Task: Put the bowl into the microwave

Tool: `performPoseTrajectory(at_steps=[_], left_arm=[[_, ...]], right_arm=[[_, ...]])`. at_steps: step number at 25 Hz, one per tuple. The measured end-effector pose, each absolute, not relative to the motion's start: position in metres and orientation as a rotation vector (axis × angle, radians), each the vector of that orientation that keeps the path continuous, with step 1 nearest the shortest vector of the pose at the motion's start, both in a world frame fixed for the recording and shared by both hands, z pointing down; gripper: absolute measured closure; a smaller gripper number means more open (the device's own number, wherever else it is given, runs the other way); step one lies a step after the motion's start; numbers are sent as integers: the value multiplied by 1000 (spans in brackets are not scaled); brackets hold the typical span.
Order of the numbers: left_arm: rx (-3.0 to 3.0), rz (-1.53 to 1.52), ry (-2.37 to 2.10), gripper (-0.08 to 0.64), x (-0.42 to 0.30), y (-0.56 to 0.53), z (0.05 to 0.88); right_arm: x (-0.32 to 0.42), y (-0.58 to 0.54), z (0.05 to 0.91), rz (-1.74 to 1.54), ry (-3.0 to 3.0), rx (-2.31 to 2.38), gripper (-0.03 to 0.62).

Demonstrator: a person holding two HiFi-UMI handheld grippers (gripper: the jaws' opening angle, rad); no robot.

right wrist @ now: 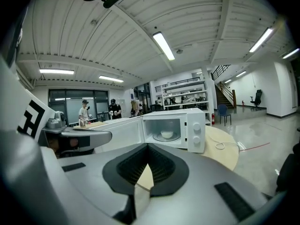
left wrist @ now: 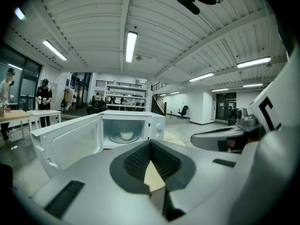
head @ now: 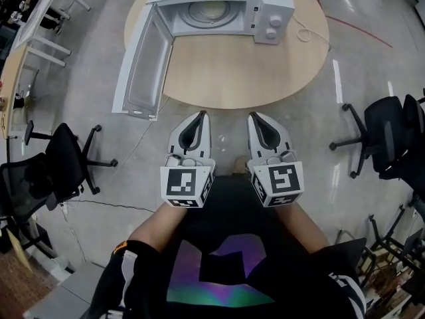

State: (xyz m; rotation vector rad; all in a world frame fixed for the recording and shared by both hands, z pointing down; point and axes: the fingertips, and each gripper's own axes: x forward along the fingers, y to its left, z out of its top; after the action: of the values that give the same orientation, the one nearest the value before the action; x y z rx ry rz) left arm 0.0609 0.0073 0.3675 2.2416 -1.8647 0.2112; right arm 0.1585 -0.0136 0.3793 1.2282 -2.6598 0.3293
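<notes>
The white bowl (head: 211,9) already sits on the turntable inside the microwave (head: 269,5), which stands at the 12 o'clock edge of the round wooden table (head: 265,72), so the placing looks done. The only thing left, at a guess, is to keep clear or shut the oven. If it is to be shut, the door (head: 143,65), hanging wide open toward 9 o'clock and past the table's rim, is best pushed by the left gripper (head: 201,115) on its outer free edge. The push should sweep slowly toward 12 o'clock so that the light oven does not slide or jolt the bowl. The right gripper (head: 254,116) would do well to stay out of that arc and away from the white cord (head: 309,32) lying at 2 o'clock. Both grippers are held low and side by side at the table's 6 o'clock edge, close in front of the person's body, well apart from the microwave. Each points toward 12 o'clock with its marker cube nearest the chest. In each gripper view the ribbed pads meet at the tips with nothing between them, so both grippers are closed and empty
</notes>
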Motion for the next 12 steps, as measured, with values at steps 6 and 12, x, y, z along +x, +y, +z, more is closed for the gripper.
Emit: performPoseTrajectory(at_steps=[6, 12], left_arm=[[2247, 220, -1840, 514, 28, 24, 371], [2241, 247, -1800, 514, 10, 34, 386]], right_arm=[[124, 3, 384, 359, -2634, 1224, 574], [108, 11, 393, 378, -2605, 1239, 575]])
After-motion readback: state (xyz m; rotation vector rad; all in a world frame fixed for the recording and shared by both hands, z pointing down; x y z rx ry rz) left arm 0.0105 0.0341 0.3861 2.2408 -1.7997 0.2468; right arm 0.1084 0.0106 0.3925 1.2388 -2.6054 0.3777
